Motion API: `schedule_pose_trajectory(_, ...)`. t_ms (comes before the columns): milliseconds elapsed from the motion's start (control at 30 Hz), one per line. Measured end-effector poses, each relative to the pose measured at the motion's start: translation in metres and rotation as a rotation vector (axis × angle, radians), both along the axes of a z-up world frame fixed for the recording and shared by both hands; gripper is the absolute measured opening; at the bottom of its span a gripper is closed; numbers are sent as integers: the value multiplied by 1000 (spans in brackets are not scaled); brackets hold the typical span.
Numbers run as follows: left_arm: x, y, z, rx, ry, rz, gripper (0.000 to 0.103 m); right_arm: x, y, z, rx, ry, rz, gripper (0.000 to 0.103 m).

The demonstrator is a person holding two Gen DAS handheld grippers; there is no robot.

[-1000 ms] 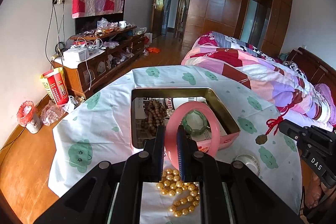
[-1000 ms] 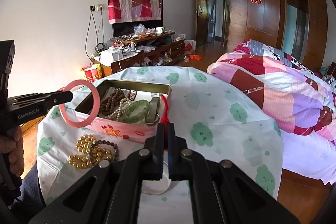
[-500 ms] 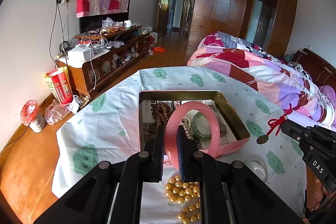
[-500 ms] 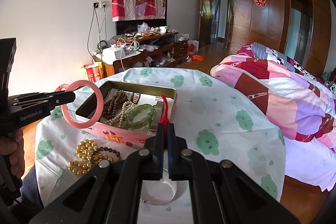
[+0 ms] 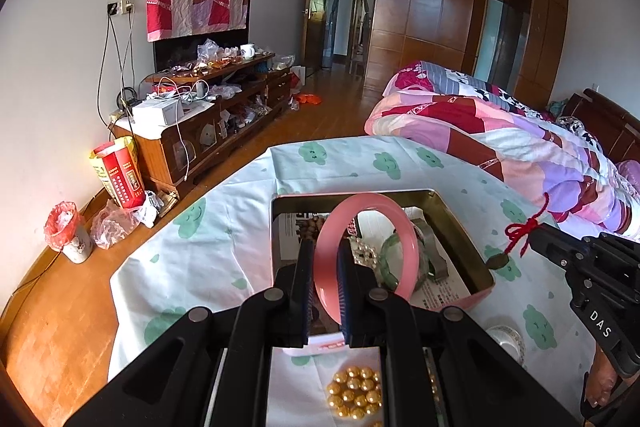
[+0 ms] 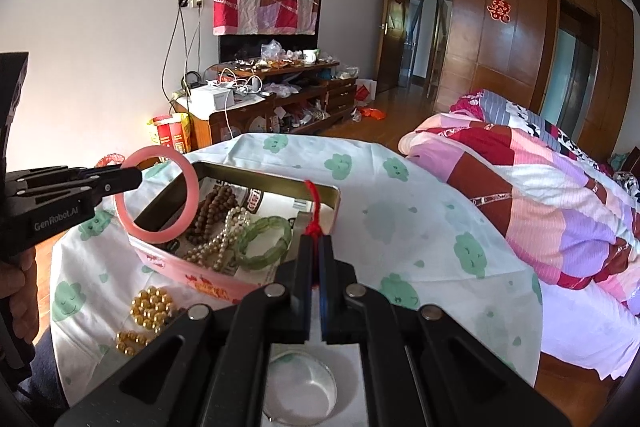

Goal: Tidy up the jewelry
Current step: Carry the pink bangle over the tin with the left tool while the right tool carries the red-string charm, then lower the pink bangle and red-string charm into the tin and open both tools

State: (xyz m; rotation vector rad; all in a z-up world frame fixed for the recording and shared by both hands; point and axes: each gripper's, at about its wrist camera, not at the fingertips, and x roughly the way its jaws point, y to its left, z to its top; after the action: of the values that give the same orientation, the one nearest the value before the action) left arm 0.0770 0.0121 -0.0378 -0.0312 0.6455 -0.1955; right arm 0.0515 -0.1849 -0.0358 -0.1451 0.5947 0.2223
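Observation:
My left gripper is shut on a pink bangle, held upright over the near end of an open pink tin. In the right wrist view the left gripper holds the pink bangle above the left corner of the tin. My right gripper is shut on a red knotted cord. In the left wrist view the cord dangles a dark pendant beside the tin's right wall. Inside lie brown beads, a pearl strand and a green bangle.
Gold bead bracelets lie on the cloud-print tablecloth in front of the tin, and a clear bangle sits under my right gripper. A bed with a patchwork quilt stands to the right, a cluttered cabinet to the left.
Both grippers have moved forward toward the tin. The pink bangle now hangs over the tin's near end, and the red cord has come up beside the tin's right side.

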Motion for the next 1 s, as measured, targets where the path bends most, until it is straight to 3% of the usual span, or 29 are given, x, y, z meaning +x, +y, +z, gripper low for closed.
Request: schedule_pose_trajectory(1000, 46, 1, 0, 54, 14, 37, 10, 57, 41, 17, -22, -28, 67, 4)
